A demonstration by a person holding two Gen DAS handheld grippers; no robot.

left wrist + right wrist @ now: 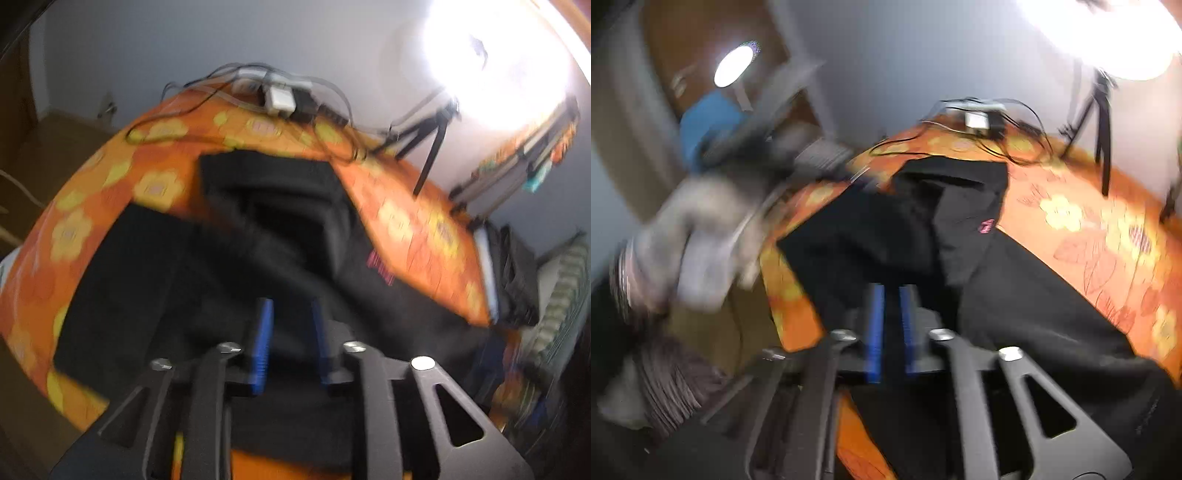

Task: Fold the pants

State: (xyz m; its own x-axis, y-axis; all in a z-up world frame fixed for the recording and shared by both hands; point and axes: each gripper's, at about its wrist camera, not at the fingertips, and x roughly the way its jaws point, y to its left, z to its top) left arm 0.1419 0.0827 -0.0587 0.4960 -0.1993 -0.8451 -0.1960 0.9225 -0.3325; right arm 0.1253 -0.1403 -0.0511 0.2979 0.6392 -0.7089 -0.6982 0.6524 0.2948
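Currently both jaw sets parted, nothing between the blue pads: left gripper [290, 343] and right gripper [891, 332] hover over black pants [1015, 295], bunched and half-folded on the orange flowered tablecloth [1071, 229]. Risks: snagging one layer only, dragging the loose top flap askew; leg overhanging near table edge could slip off; cables [184, 122] well clear

Nothing here can be read; the small pink mark on the black pants [988, 226] is too blurred to make out.
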